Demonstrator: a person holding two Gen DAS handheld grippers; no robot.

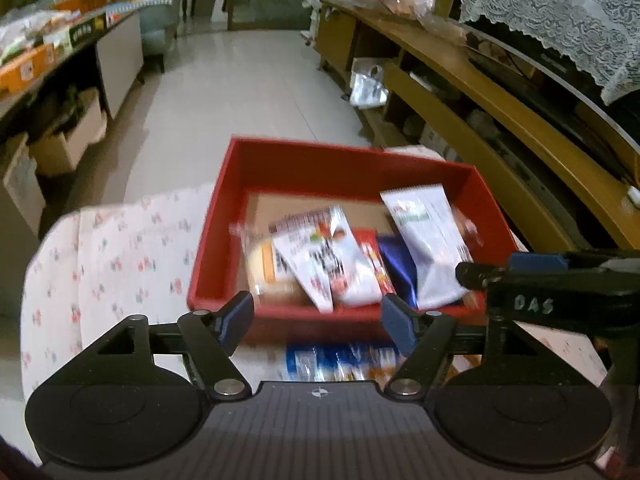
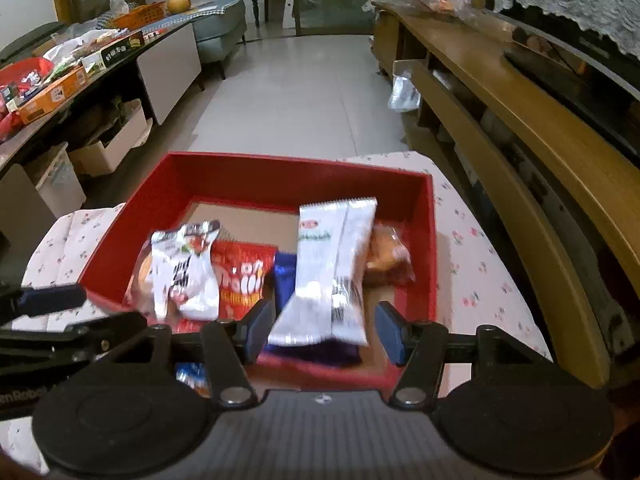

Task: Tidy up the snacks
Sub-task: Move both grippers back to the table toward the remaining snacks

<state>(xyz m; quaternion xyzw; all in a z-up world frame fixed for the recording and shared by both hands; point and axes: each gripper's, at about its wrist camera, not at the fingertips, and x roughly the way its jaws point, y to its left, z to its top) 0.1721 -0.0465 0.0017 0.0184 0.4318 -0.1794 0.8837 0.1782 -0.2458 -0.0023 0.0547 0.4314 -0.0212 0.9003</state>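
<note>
Right wrist view: right gripper (image 2: 320,330) jaws apart, nothing clamped; left gripper (image 1: 318,322) spread too. Snack packets (image 2: 332,268) sit piled in the red box (image 2: 240,176) on the flowery tabletop (image 2: 476,256).

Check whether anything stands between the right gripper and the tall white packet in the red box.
Nothing visible does. The right gripper is open, and the tall white packet lies straight ahead of its gap inside the red box, leaning over the blue packet. No pad touches it.
</note>
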